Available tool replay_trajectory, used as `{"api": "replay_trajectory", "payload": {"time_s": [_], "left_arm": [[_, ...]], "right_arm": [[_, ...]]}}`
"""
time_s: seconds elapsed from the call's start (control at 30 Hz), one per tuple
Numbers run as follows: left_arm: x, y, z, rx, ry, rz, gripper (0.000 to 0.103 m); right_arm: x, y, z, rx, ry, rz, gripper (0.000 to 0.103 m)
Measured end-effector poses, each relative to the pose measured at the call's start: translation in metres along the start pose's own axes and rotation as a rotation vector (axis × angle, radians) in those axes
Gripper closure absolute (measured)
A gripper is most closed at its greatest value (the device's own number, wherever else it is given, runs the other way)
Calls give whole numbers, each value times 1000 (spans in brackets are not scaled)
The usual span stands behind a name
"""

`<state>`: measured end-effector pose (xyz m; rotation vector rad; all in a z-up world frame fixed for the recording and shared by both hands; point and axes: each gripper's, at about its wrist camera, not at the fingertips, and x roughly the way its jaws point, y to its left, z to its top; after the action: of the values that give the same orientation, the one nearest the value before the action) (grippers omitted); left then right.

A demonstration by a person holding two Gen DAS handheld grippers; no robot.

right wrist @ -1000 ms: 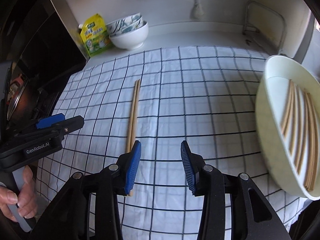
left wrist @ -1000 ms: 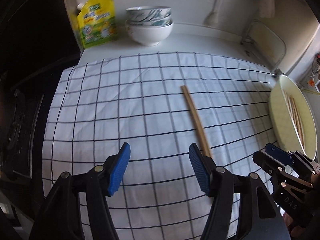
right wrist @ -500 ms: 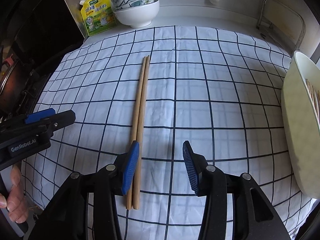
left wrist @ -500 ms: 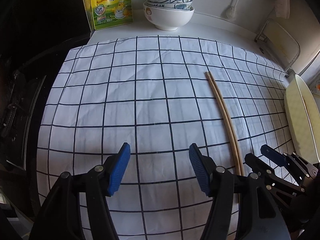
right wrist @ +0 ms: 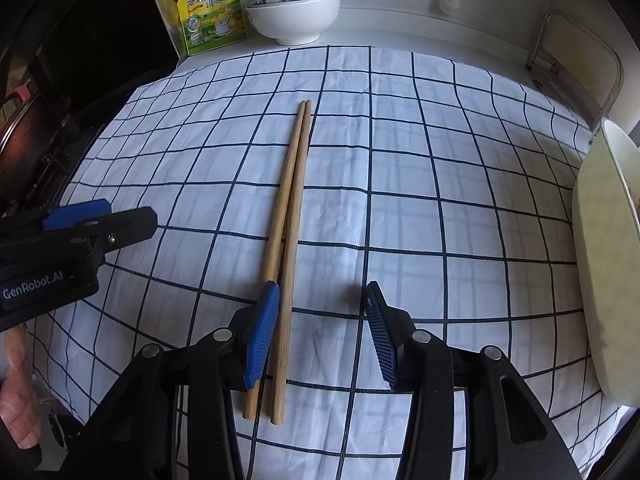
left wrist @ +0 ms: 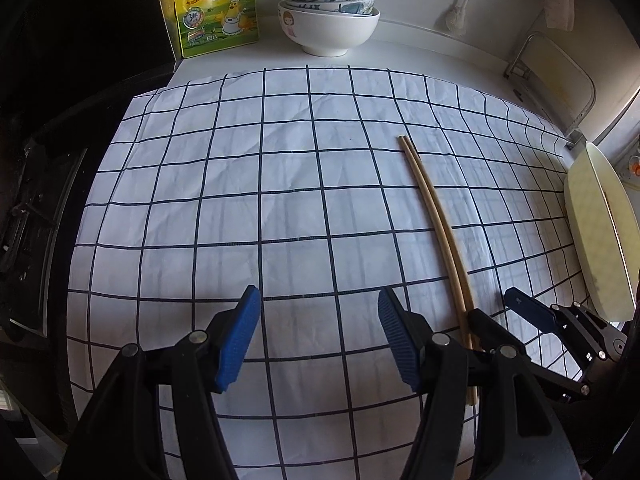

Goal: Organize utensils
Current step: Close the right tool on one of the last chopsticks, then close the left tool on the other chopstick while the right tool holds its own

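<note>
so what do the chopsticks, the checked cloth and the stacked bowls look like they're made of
Chopsticks: probably wood or bamboo, matt tan with faint lengthwise grain and no shine.
Checked cloth: woven fabric, likely cotton, matt white with dark grid lines; creases and wrinkles show it is soft.
Stacked bowls: likely glazed ceramic, glossy; the bottom one white, the upper ones with blue painted patterns. Melamine cannot be ruled out.
</note>
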<state>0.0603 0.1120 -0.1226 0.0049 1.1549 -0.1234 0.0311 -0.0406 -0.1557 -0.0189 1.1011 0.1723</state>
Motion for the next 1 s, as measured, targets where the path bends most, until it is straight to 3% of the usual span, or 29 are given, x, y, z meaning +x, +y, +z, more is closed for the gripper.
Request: {"api": "replay_trajectory", "payload": {"time_s": [0.07,0.13,0.2,0.6,0.9,0.97,1.0], "left_arm": [[1,-1,1,1,2,-3,43],[1,-5,1,5,5,-7,42],[2,-8,1,10,6,-11,39],[18,-58,1,72,18,-34,36],[28,-77,0,94,10,3,34],[28,-79,0,97,6,10,34],[29,-79,-1,99,2,18,34]], "right_arm": [[0,2,0,-22,-2,-3,72],[0,3,1,-36,-1,-9,89],[0,1,1,-37,-1,-3,96],[-13,-54,-14,88,-7,-46,97],[-22,-87,-28,150,-7,-60,97],[-23,-89,-26,159,-15,-53,89],[-23,-90,-26,159,-19,-49,79]]}}
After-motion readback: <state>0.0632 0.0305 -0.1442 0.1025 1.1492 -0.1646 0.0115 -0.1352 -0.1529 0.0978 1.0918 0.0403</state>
